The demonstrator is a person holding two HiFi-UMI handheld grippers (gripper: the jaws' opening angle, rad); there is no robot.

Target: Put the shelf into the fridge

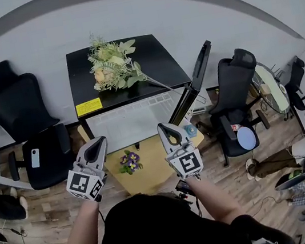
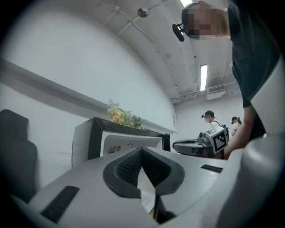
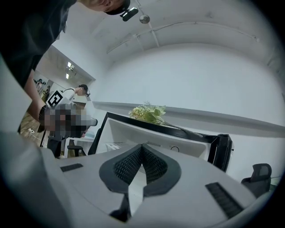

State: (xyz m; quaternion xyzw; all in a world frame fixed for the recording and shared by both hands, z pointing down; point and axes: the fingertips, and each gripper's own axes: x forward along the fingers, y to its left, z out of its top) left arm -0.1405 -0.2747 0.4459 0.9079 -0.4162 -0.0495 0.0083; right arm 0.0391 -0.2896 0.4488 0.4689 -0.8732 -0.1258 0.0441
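Black fridge (image 1: 131, 64) stands at the far wall, door (image 1: 197, 79) swung open to the right, flowers (image 1: 111, 64) lying on top. A pale gridded panel, apparently the shelf (image 1: 130, 125), sits inside the white interior (detail faint). Left gripper (image 1: 99, 142) and right gripper (image 1: 164, 128) are both clenched and empty, held above the near wooden table (image 1: 154, 164).

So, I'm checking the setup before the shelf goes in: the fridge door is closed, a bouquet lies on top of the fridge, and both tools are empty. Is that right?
Not quite. The head view shows the fridge with its door open, swung out to the right. The rest holds: the bouquet lies on top, and the left tool and right tool are empty.
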